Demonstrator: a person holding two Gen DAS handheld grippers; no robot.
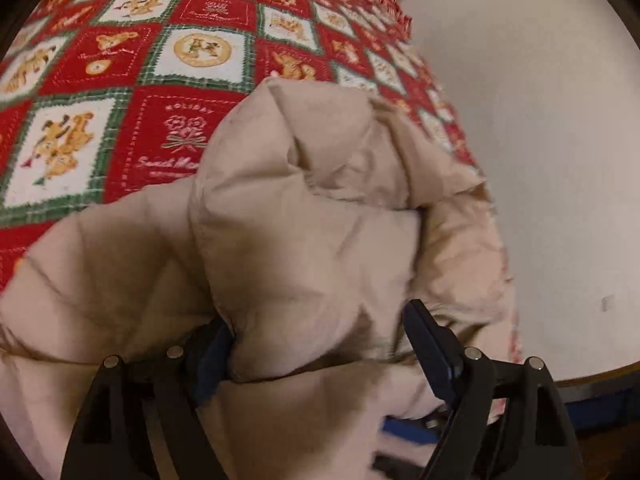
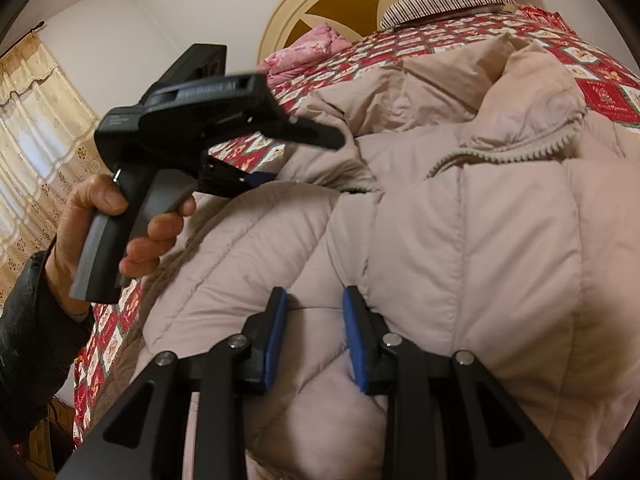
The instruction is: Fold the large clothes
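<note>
A large beige padded coat (image 2: 460,220) lies on a bed with a red, green and white patchwork quilt (image 1: 120,80). In the left wrist view my left gripper (image 1: 320,344) has its jaws wide apart around a thick puffy fold of the coat (image 1: 304,248), which bulges between them. The left gripper also shows in the right wrist view (image 2: 304,136), held by a hand at the coat's left edge. My right gripper (image 2: 316,300) hovers just over the coat's quilted body, jaws a little apart with nothing between them. The coat's zipper (image 2: 500,156) runs across near the collar.
A round cream and brown headboard (image 2: 360,4) stands at the bed's far end, with a striped pillow (image 2: 440,2) and a pink blanket (image 2: 308,48). A white wall (image 1: 540,160) runs along the bed. Curtains (image 2: 32,140) hang at the left.
</note>
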